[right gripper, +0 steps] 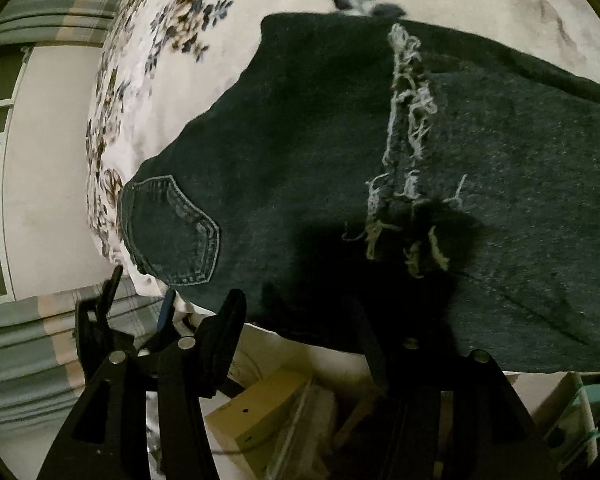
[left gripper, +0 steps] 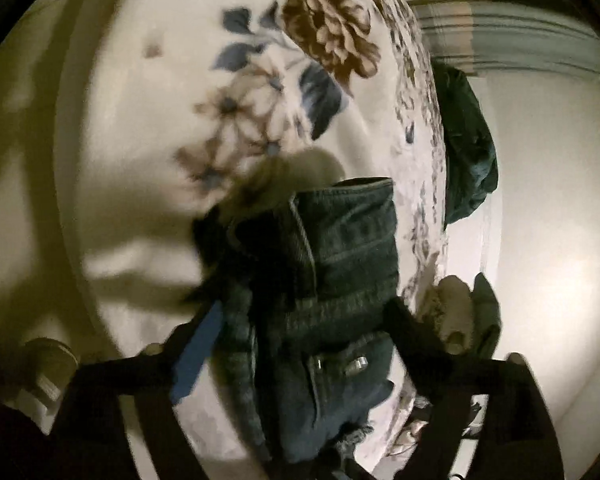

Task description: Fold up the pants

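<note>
Here the left gripper gapes around jeans; right gripper parted; cardboard box closed.

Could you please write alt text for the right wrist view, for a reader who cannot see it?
Dark denim jeans lie spread over a floral bedspread, a back pocket at left and a frayed rip at right. The right gripper hovers at the near edge, jaws apart, with the left gripper beside it.

Dk blue jeans; floral wht blanket.
</note>
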`<state>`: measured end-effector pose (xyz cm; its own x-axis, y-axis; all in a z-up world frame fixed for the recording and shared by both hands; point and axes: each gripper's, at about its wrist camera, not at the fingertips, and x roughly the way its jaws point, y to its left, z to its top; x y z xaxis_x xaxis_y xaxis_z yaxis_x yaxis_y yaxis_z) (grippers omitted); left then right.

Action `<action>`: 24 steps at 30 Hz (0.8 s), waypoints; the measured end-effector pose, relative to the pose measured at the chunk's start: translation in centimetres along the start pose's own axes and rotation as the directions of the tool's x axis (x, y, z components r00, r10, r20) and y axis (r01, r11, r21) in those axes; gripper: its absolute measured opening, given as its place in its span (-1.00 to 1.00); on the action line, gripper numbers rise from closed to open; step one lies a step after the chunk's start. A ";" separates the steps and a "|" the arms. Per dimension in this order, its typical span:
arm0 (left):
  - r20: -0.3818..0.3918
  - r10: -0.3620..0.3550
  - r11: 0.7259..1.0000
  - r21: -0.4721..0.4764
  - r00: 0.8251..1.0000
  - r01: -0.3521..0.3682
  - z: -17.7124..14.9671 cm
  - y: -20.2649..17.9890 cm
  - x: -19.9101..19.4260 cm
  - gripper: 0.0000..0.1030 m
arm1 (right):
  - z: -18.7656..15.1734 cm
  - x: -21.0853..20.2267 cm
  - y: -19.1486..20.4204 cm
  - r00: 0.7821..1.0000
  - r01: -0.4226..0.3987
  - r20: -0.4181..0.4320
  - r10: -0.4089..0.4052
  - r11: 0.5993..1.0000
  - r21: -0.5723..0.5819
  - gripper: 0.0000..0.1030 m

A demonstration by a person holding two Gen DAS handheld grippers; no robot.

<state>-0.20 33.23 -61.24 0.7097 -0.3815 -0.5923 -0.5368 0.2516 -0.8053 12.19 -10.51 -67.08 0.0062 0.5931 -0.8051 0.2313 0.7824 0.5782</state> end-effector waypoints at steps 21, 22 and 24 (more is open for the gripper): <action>0.107 0.068 0.974 0.209 0.992 -0.089 0.2 -6.0 3.2 -0.45 | -0.4 0.1 0.9 1.000 -0.004 0.008 0.004 1.000 -0.020 0.13; 0.115 0.070 0.969 0.227 0.991 -0.095 0.0 -6.5 3.1 -0.45 | -0.5 0.0 0.9 1.000 -0.004 0.009 0.004 1.000 -0.022 0.13; 0.121 0.067 0.965 0.244 0.990 -0.095 -0.4 -7.3 2.8 -0.47 | -0.7 0.0 0.6 1.000 -0.001 0.008 0.001 1.000 -0.019 0.13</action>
<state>5.51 30.02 -57.04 0.7224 -0.2534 -0.6433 -0.4740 0.4959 -0.7276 11.64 -9.88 -66.63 0.0146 0.5924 -0.8055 0.2128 0.7853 0.5814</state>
